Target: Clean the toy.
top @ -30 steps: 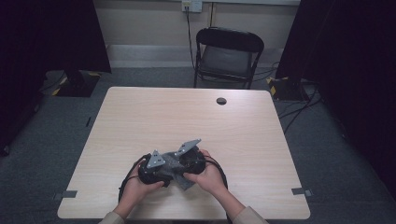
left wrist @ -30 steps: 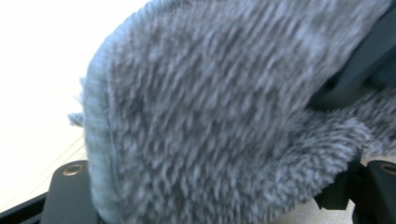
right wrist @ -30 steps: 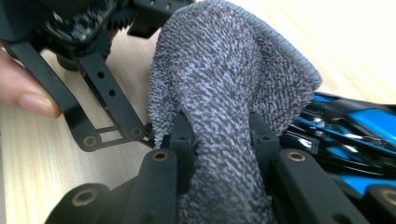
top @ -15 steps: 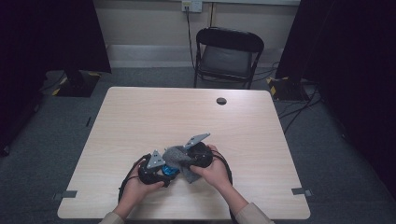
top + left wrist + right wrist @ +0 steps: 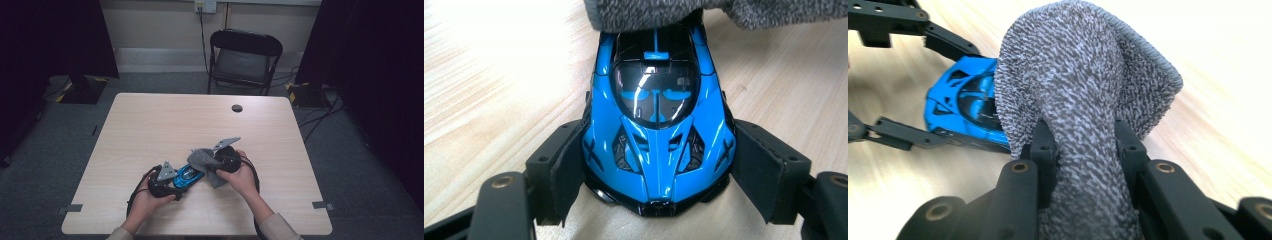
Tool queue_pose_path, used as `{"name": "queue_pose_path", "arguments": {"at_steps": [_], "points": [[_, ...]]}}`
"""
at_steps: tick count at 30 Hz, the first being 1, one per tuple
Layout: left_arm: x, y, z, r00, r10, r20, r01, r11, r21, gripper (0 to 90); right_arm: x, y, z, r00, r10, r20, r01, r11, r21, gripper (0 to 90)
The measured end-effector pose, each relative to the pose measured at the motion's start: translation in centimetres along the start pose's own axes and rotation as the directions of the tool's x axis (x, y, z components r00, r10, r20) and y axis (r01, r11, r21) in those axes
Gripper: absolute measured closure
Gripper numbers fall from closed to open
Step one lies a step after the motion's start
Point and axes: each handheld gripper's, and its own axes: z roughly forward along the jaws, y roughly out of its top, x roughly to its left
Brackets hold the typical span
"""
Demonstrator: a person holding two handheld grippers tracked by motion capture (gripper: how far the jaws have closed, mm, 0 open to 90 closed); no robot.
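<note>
A blue toy car [image 5: 656,125] lies on the wooden table [image 5: 165,125] near its front edge. My left gripper [image 5: 656,170] is shut on the car, one pad against each flank. The car [image 5: 187,174] shows blue between the two hands in the high view. A grey knitted cloth [image 5: 1083,90] is bunched between the jaws of my right gripper [image 5: 1085,150], which is shut on it. The cloth [image 5: 204,159] drapes over the car's far end and hides it. In the right gripper view the car [image 5: 965,100] lies to the left, behind the cloth.
A small black round thing [image 5: 237,108] sits near the table's far edge. A black folding chair [image 5: 245,55] stands behind the table. Cables trail from both grippers toward the front edge. Dark curtains hang on both sides.
My right hand has drawn the cloth to the right along the car, so more of the blue body is uncovered. The left hand has stayed still with the car.
</note>
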Motion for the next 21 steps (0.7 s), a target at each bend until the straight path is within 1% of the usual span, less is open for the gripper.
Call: {"name": "queue_pose_path", "arguments": {"at_steps": [3, 4, 5, 6, 7, 8, 9, 10, 11, 14, 16, 18, 19, 21], "points": [[0.0, 0.0, 0.0, 1.0, -0.001, 0.0, 0.001, 1.0, 0.0, 25.4, -0.2, -0.1, -0.2, 1.0, 0.005, 0.005, -0.005, 1.0, 0.0, 70.1], [0.0, 0.0, 0.0, 1.0, -0.002, 0.001, 0.002, 1.0, 0.002, 25.4, -0.4, -0.1, -0.4, 0.9999, 0.003, 0.016, -0.003, 1.0, 0.0, 70.1], [0.0, 0.0, 0.0, 1.0, -0.002, 0.001, 0.002, 1.0, 0.002, 25.4, -0.4, -0.1, -0.4, 0.9999, 0.003, 0.016, -0.003, 1.0, 0.0, 70.1], [0.0, 0.0, 0.0, 1.0, -0.002, 0.001, 0.002, 1.0, 0.002, 25.4, -0.6, -0.1, -0.6, 0.9994, 0.004, 0.033, -0.004, 1.0, -0.004, 70.0], [0.0, 0.0, 0.0, 1.0, -0.003, 0.002, 0.003, 1.0, 0.002, 25.4, -0.7, -0.1, -0.7, 0.9993, 0.006, 0.037, -0.006, 1.0, -0.009, 70.0], [0.0, 0.0, 0.0, 1.0, -0.003, 0.001, 0.003, 1.0, 0.002, 25.4, -0.7, -0.1, -0.9, 0.9993, 0.012, 0.035, -0.011, 1.0, -0.017, 70.0], [0.0, 0.0, 0.0, 1.0, -0.003, 0.001, 0.003, 1.0, 0.002, 25.4, -0.5, 0.0, -1.0, 0.9997, 0.013, 0.02, -0.013, 1.0, -0.026, 70.0], [0.0, 0.0, 0.0, 1.0, -0.001, 0.002, 0.001, 1.0, 0.004, 25.4, -0.2, 0.1, -1.1, 1.0, 0.005, 0.006, -0.005, 1.0, -0.031, 70.0], [0.1, 0.0, 0.0, 1.0, 0.0, 0.003, 0.0, 1.0, 0.004, 25.4, 0.2, 0.2, -1.1, 0.9999, -0.01, 0.005, 0.01, 0.999, -0.03, 70.0], [0.0, 0.0, 0.0, 1.0, -0.001, 0.0, 0.001, 1.0, 0.005, 25.4, 1.6, 0.7, -1.0, 0.9977, -0.064, -0.021, 0.064, 0.997, -0.034, 70.0], [0.0, 0.0, 0.0, 1.0, -0.001, 0.0, 0.001, 1.0, 0.005, 25.4, 2.6, 0.9, -0.8, 0.9948, -0.091, -0.046, 0.089, 0.995, -0.042, 69.8], [0.0, 0.0, 0.0, 1.0, -0.001, 0.0, 0.001, 1.0, 0.006, 25.4, 3.4, 1.1, -0.4, 0.9915, -0.095, -0.089, 0.091, 0.995, -0.051, 69.8], [0.0, 0.0, 0.0, 1.0, -0.001, 0.0, 0.001, 1.0, 0.006, 25.4, 3.8, 1.1, -0.1, 0.9889, -0.105, -0.105, 0.1, 0.994, -0.049, 69.8], [0.0, 0.0, 0.0, 1.0, -0.002, 0.002, 0.001, 1.0, 0.005, 25.3, 4.6, 1.2, 0.3, 0.9838, -0.131, -0.122, 0.128, 0.991, -0.036, 69.7]]}}
